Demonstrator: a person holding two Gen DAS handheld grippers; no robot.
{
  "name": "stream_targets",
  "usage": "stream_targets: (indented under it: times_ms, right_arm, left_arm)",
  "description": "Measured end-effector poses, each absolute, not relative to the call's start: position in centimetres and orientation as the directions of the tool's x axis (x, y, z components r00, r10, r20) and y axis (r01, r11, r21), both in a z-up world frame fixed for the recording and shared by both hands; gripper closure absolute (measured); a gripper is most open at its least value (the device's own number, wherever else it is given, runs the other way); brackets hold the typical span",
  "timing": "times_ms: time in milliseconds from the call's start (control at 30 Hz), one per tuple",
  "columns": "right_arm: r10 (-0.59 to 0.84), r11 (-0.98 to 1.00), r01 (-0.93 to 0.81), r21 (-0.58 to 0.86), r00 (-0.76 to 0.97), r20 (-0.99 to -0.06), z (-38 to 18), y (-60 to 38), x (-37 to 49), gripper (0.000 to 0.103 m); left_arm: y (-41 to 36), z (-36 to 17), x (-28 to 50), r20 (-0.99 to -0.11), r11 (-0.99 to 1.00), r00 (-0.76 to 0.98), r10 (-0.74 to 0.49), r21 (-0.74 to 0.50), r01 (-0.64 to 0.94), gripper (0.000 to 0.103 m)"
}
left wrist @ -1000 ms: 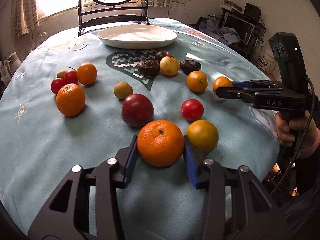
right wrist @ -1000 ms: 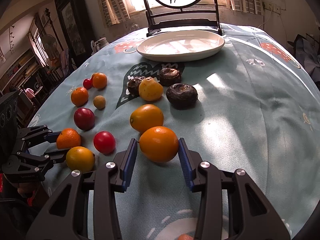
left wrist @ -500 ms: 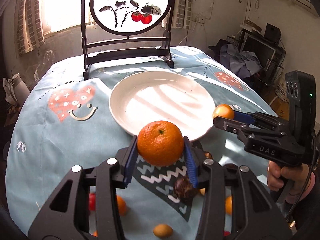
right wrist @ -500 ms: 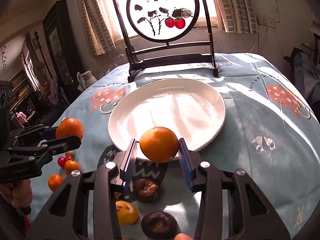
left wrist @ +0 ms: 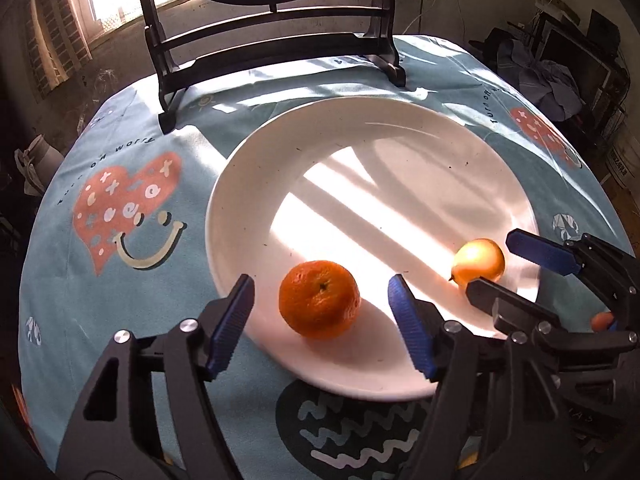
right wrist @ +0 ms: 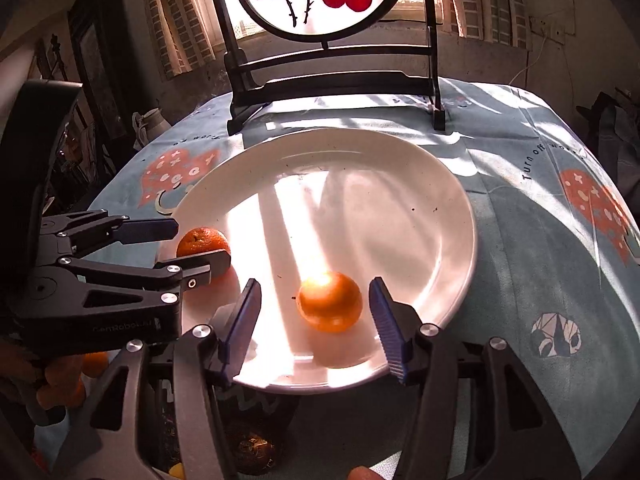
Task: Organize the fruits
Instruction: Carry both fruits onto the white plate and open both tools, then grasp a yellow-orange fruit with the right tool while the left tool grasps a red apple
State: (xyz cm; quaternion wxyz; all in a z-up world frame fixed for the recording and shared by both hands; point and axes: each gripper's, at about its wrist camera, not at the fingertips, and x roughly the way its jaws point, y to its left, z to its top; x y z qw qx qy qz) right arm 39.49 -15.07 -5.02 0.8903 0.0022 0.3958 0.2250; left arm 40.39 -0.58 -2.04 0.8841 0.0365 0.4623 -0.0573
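Both oranges released since a moment ago, my left hand-held gripper [left wrist: 320, 312] spread around the bumpy orange [left wrist: 318, 299], my right hand-held gripper [right wrist: 314, 320] apart around the smooth orange [right wrist: 330, 301], both resting on the white plate [left wrist: 248, 184].

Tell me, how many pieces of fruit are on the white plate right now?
2. A bumpy orange sits near the plate's front-left edge, between the open left claw. A smoother orange fruit lies to its right, between the open right claw. None looks hidden.

mandarin [left wrist: 318, 299] on plate [left wrist: 256, 184], near rim | orange [left wrist: 478, 261] on plate, right of mandarin | stand [left wrist: 272, 44] behind plate
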Motion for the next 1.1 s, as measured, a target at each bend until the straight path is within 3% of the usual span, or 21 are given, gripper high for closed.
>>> stream_targets:
  times_ms: [33, 100, 133, 300, 667, 800, 1100]
  right_arm:
    - [0.410, 0.898, -0.398, 0.190, 0.594, -0.692, -4.4, -15.4, 38.7, 0.046]
    - [0.428, 0.893, -0.399, 0.207, 0.612, -0.665, -3.1, -16.2, 36.6, 0.043]
    - [0.436, 0.891, -0.402, 0.214, 0.621, -0.651, -2.5, -16.5, 35.3, 0.037]
    - [0.494, 0.858, -0.465, 0.220, 0.626, -0.603, -1.8, -17.2, 26.2, 0.036]
    - [0.609, 0.743, -0.628, 0.233, 0.491, -0.623, -5.6, -14.6, 10.8, 0.036]
    - [0.566, 0.758, -0.631, 0.163, 0.513, -0.646, -6.9, -13.7, 9.1, 0.036]
    - [0.566, 0.767, -0.606, 0.211, 0.485, -0.667, -8.8, -12.5, 10.0, 0.036]
  left_arm:
    - [-0.4, -1.5, 39.6, -0.813, 0.991, 0.577, -0.076, 0.004, 0.137, 0.027]
    - [0.3, -0.4, 37.5, -0.803, 0.993, 0.591, -0.079, -0.008, 0.120, 0.014]
    - [0.8, 0.1, 36.1, -0.791, 0.995, 0.606, -0.078, -0.020, 0.102, 0.012]
    - [3.1, 1.7, 27.7, -0.726, 0.999, 0.686, -0.040, -0.015, 0.044, 0.006]
    - [6.0, -2.4, 12.5, -0.681, 0.996, 0.727, -0.085, -0.064, 0.057, 0.004]
    - [6.3, -4.2, 11.0, -0.674, 0.998, 0.736, -0.064, -0.037, 0.054, 0.004]
    - [5.2, -4.9, 10.1, -0.668, 0.996, 0.742, -0.051, 0.023, 0.090, 0.004]
